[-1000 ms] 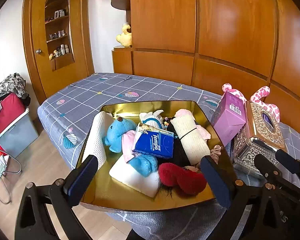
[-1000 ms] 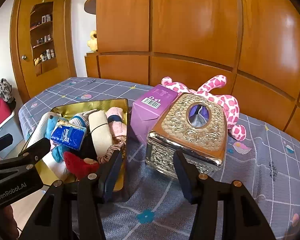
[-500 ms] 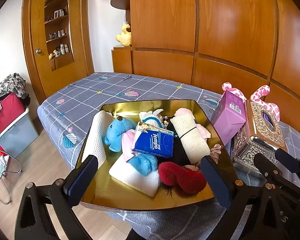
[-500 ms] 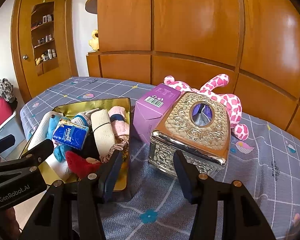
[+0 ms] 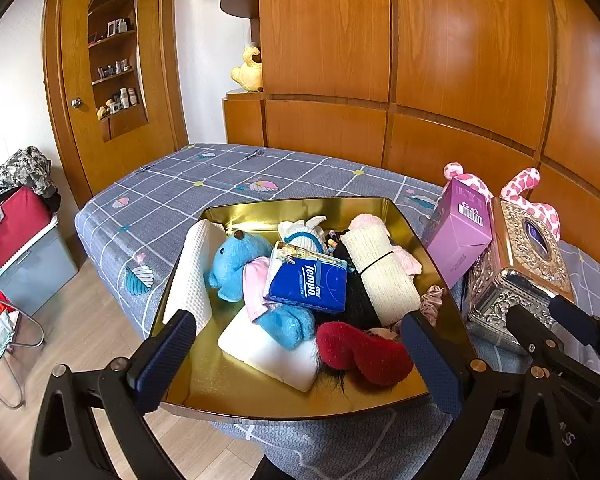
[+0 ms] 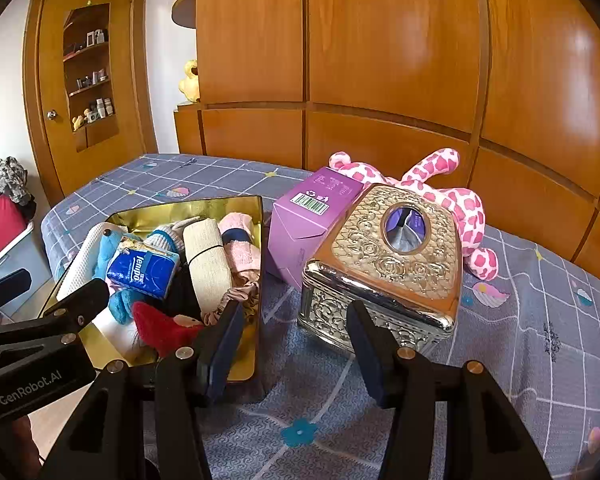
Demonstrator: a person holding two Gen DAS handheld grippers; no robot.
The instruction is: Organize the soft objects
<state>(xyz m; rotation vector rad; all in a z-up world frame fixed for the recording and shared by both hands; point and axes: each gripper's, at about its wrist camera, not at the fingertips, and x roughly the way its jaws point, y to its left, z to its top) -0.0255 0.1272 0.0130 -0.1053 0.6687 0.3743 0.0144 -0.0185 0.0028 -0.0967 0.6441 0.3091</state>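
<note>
A gold tray [image 5: 220,384] [image 6: 244,216] on the bed holds several soft things: a blue plush toy [image 5: 236,260], a blue Tempo tissue pack [image 5: 308,284] [image 6: 144,268], a white pillow [image 5: 268,352], a rolled white towel [image 5: 190,276], a cream roll [image 5: 380,272] [image 6: 206,264] and a red plush piece [image 5: 364,354] [image 6: 160,330]. My left gripper [image 5: 296,356] is open and empty, at the tray's near edge. My right gripper [image 6: 296,342] is open and empty, in front of an ornate metal tissue box [image 6: 384,264] [image 5: 516,272]. A pink spotted plush [image 6: 452,200] lies behind the box.
A purple carton [image 6: 308,224] [image 5: 456,236] stands between the tray and the metal box. The grey checked bedspread [image 6: 540,320] reaches to the wooden wall panels. A grey bin with red cloth [image 5: 24,248] stands on the floor at the left.
My right gripper has drifted slightly left, so the metal box sits further right in its view. The left gripper and the tray's contents have not moved.
</note>
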